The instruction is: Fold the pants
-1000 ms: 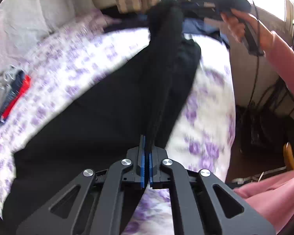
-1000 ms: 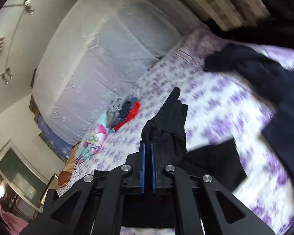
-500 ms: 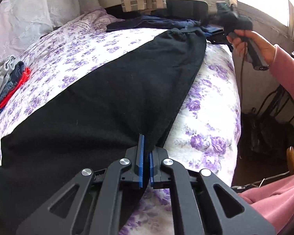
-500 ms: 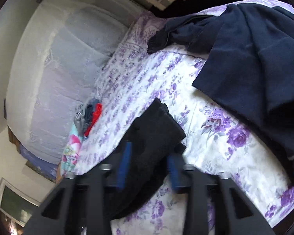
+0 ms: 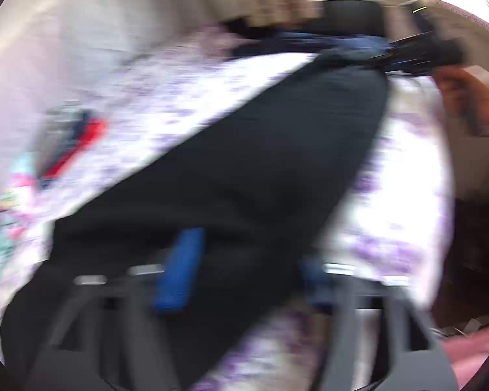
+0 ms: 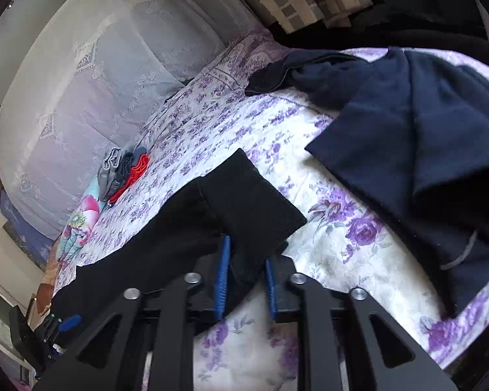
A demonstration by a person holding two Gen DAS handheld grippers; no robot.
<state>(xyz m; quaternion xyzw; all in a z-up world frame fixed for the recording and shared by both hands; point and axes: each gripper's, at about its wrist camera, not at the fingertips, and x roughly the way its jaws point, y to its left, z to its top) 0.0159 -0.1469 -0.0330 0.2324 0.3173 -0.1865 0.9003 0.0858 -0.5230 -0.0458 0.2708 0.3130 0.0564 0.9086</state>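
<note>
Black pants point(image 5: 244, 169) lie stretched flat along the flowered bedspread point(image 5: 401, 169). The left wrist view is blurred. My left gripper point(image 5: 247, 277) is over the near end of the pants, its jaws opening wide and its blue pads point(image 5: 179, 270) clear of the cloth. At the far end, a hand holds my right gripper point(image 5: 423, 52). In the right wrist view the folded cuff end of the pants point(image 6: 251, 202) lies between the jaws of my right gripper point(image 6: 247, 282). Those jaws are opening and the cloth sits slack between them.
Dark navy garments point(image 6: 407, 130) lie heaped on the bed beyond the cuff. A small stack of folded clothes point(image 6: 124, 169) and a colourful pillow point(image 6: 78, 224) sit by the white lace cover point(image 6: 97, 81). The bed's edge drops off on the right point(image 5: 446, 195).
Both grippers were shut on the lifted pants. The pants came down flat on the bed, and both sets of jaws have parted and let go of the cloth.
</note>
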